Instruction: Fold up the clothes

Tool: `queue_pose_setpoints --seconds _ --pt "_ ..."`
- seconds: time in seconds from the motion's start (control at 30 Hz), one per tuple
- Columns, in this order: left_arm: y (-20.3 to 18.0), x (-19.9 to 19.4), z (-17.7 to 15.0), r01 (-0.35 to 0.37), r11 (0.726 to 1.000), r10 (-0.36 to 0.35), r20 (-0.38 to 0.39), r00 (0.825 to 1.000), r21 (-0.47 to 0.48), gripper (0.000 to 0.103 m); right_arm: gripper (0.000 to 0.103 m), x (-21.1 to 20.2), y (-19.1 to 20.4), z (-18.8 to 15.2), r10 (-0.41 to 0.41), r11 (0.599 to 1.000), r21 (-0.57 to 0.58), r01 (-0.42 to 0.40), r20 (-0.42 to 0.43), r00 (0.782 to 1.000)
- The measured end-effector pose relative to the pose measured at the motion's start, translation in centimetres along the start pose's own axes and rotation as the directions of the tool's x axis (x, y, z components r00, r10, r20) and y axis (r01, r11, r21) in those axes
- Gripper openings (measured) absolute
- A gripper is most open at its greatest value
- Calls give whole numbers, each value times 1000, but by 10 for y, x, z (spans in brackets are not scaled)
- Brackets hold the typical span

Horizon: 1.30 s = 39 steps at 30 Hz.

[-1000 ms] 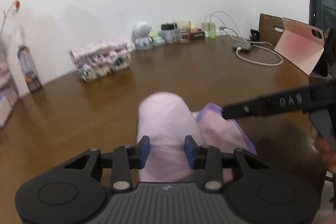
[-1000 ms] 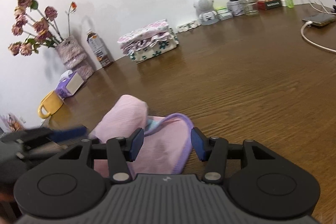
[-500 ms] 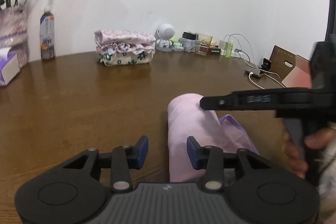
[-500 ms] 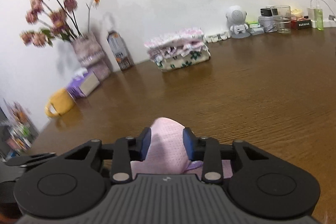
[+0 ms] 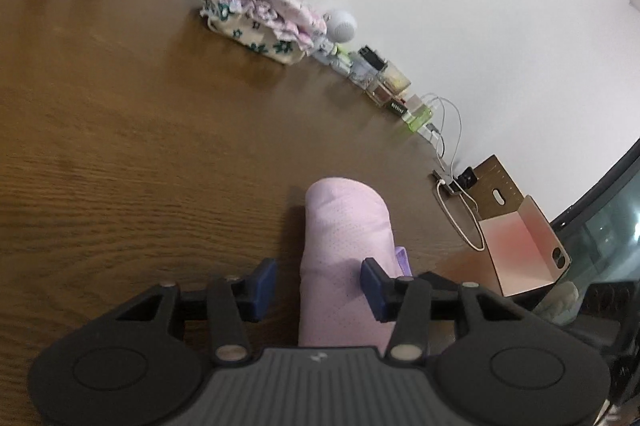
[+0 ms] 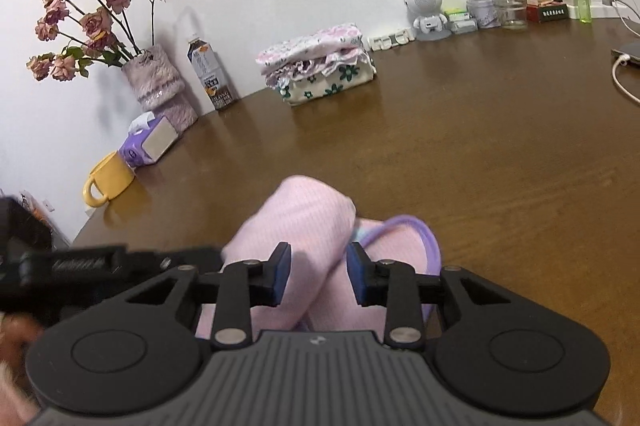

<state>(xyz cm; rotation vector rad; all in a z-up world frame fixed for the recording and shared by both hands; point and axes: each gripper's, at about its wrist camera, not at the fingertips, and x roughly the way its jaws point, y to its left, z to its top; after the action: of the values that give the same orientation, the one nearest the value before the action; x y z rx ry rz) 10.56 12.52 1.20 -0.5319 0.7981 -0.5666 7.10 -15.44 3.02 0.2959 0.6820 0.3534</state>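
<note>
The pink garment (image 6: 304, 226) lies at the near edge of the wooden table (image 6: 480, 154), rolled or folded over on itself, with a purple-trimmed layer (image 6: 416, 230) spread flat to its right. Both claws stand apart with the cloth between their pads: the left gripper (image 5: 318, 284) has a clear gap on its left side, and the right gripper (image 6: 318, 272) straddles the raised fold at a middling width; neither visibly pinches anything.

In my judgement the risk is the bulge: the roll looks springy (soft knit, loosely doubled), so a shallow pinch could take only the top layer and pull the fold open, or drag the bundle off the near edge.

Counted: 1 pink garment, 1 stack of folded floral clothes (image 6: 320, 66) far across the table, 2 grippers, 1 yellow mug (image 6: 108, 180), 1 tissue box (image 6: 150, 142), 1 vase of roses (image 6: 156, 86).
</note>
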Motion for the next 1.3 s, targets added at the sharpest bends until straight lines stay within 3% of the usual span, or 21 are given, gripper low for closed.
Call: queue_pose_setpoints --seconds 0.23,0.4,0.5,0.57,0.6,0.7,0.77,0.8,0.83,0.97,1.07,1.17,1.3 --pt "-4 12 -3 13 1000 -13 6 1000 -17 18 31 -1 -6 -4 25 1000 10 -24 -11 1000" --pt "-33 7 0 -72 987 66 42 997 142 15 31 -3 -11 -6 42 999 19 -41 -9 999" --pt "-58 5 1 -187 938 164 99 981 293 14 32 -8 -17 -6 47 998 30 -47 5 999" --pt "-79 9 -2 -270 871 227 150 962 412 14 32 -12 -24 -6 42 998 46 -43 15 999" --pt "-92 12 -9 -309 817 254 176 951 488 14 32 -14 -28 -6 38 998 52 -39 20 999" --pt "-133 27 -33 -398 608 313 254 915 687 15 33 -20 -39 -5 24 997 71 -27 38 999" --pt "-155 42 -55 -408 455 330 276 903 791 16 33 -25 -48 -4 12 996 84 -17 54 998" --pt "-162 48 -63 -400 414 330 275 903 818 18 33 -27 -52 -3 7 996 91 -13 62 998" --pt "-167 53 -69 -385 396 325 264 908 834 21 33 -29 -56 -3 2 995 98 -9 70 998" --pt "-176 69 -85 -337 380 322 219 921 861 25 33 -39 -72 -3 -19 992 124 7 97 995" --pt "-179 69 -93 -305 408 304 187 934 861 31 33 -44 -82 -5 -34 990 138 20 102 994" --pt "-183 58 -91 -272 461 262 163 951 845 37 33 -43 -86 -6 -33 989 145 19 93 995" --pt "-175 31 -69 -311 584 226 219 949 750 38 33 -40 -86 -7 -18 989 146 5 86 996"
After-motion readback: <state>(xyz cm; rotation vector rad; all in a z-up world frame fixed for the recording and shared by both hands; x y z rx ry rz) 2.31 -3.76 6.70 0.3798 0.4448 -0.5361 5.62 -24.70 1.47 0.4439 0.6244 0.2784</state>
